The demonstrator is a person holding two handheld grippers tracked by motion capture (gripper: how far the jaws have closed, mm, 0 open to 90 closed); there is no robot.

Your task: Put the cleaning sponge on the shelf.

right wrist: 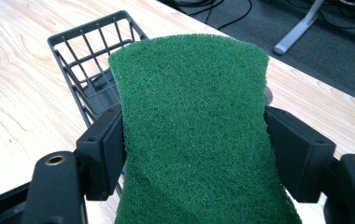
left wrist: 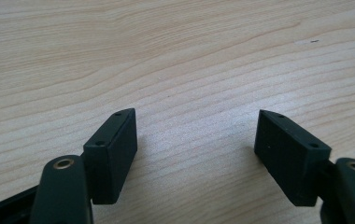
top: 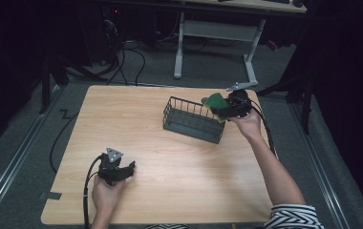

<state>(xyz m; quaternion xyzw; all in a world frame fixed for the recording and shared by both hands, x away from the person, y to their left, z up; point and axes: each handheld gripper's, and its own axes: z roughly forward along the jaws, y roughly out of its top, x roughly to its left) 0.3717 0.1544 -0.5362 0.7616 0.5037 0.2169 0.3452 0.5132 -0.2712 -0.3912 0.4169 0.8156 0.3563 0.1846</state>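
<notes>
Right gripper clamps a flat green scouring sponge across its width, held above the near end of the dark wire basket.

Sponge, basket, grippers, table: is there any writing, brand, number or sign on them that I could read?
None: no readable text in any view.
The green sponge shows plain fibre, held in the right gripper.
The wire basket carries no label.
The left gripper, its jaws open, shows screw holes but no marking.
The table shows bare wood grain.
</notes>
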